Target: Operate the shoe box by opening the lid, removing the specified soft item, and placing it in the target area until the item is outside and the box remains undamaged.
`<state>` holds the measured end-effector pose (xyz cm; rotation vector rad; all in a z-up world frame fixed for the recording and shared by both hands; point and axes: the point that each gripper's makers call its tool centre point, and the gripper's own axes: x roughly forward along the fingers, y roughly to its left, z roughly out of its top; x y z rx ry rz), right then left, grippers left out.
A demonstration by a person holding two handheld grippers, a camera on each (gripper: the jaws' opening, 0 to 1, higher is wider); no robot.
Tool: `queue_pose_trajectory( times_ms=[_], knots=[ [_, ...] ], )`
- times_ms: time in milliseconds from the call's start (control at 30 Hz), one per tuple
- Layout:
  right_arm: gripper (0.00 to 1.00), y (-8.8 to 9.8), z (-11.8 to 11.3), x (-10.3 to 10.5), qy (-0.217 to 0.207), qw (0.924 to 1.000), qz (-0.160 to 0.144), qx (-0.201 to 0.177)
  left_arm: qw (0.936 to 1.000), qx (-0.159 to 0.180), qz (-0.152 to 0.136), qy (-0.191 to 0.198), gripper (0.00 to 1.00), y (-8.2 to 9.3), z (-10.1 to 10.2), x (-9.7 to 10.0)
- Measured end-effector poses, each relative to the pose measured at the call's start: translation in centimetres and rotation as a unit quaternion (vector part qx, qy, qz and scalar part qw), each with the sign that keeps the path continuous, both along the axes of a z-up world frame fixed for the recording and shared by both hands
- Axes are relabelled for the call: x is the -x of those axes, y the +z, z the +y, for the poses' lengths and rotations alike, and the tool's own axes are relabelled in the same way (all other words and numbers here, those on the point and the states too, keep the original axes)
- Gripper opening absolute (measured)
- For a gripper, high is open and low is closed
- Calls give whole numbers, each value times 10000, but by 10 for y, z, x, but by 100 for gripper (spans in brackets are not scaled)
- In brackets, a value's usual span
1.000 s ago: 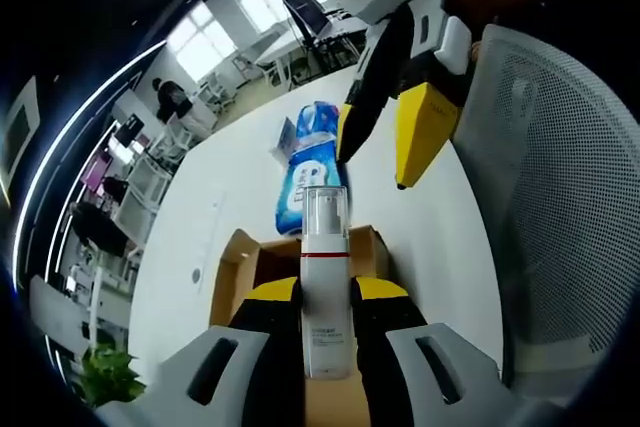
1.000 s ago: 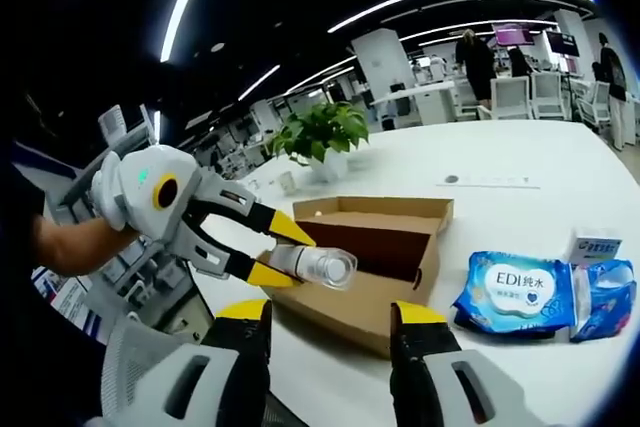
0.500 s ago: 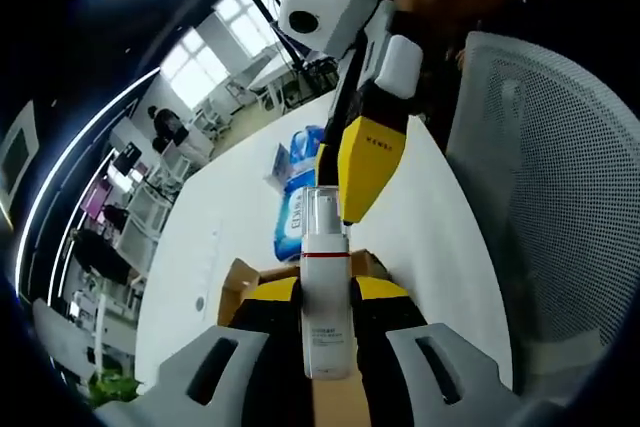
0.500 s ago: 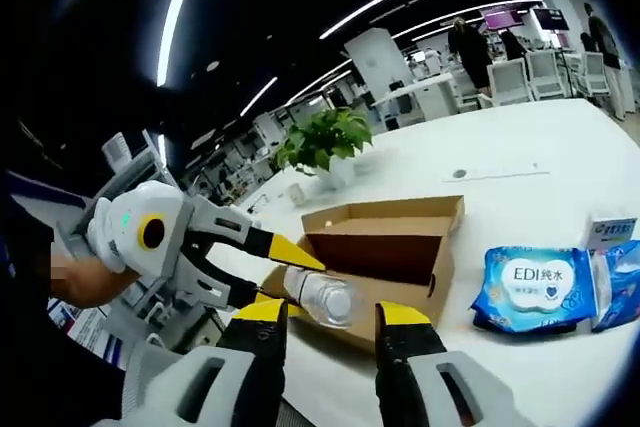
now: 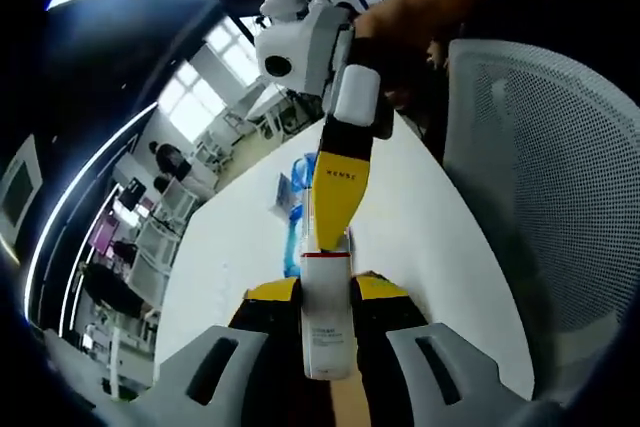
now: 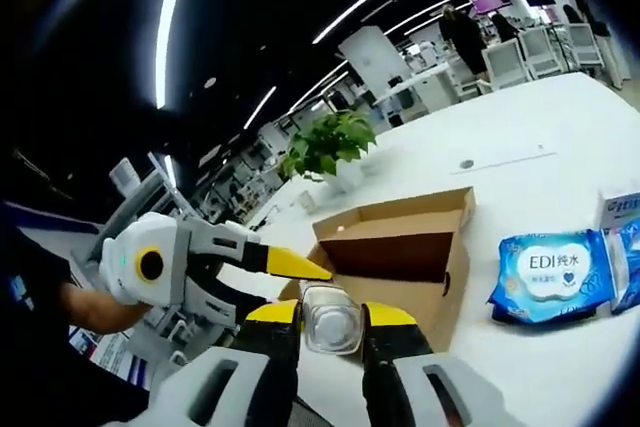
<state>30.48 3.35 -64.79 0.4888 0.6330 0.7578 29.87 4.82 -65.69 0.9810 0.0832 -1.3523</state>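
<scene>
A white bottle [image 5: 325,332] with a red band and a clear cap [image 6: 331,325] is gripped at its body by my left gripper [image 5: 326,292], which is shut on it. My right gripper [image 6: 331,309] has closed on the cap end, one yellow finger on each side. In the left gripper view the right gripper [image 5: 334,217] comes down from above over the cap. In the right gripper view the left gripper [image 6: 292,282] reaches in from the left. Behind stands the open cardboard shoe box [image 6: 405,247]. A blue pack of wipes [image 6: 550,272] lies to its right.
A white table [image 6: 520,147] carries the box, the wipes and a small white carton [image 6: 625,209]. A potted plant [image 6: 325,142] stands at its far side. A grey mesh chair [image 5: 560,197] is close on the right in the left gripper view.
My right gripper has moved in onto the bottle's cap and its jaws have narrowed from wide apart to shut on it. The left gripper keeps its hold on the bottle.
</scene>
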Motion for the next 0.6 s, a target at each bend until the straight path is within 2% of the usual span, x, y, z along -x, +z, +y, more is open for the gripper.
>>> queue_pose_trajectory(
  times_ms=[233, 433, 600],
  knots=[
    [17, 3, 1, 0, -96, 9996, 129, -239, 9998, 15, -175, -90, 19, -1, 0, -2],
    [16, -1, 2, 0, -115, 9997, 154, -137, 9995, 7, -270, -185, 19, -3, -1, -3],
    [16, -4, 2, 1, -124, 9995, 256, -147, 9997, 7, -175, -172, 19, -6, 0, -3]
  ],
)
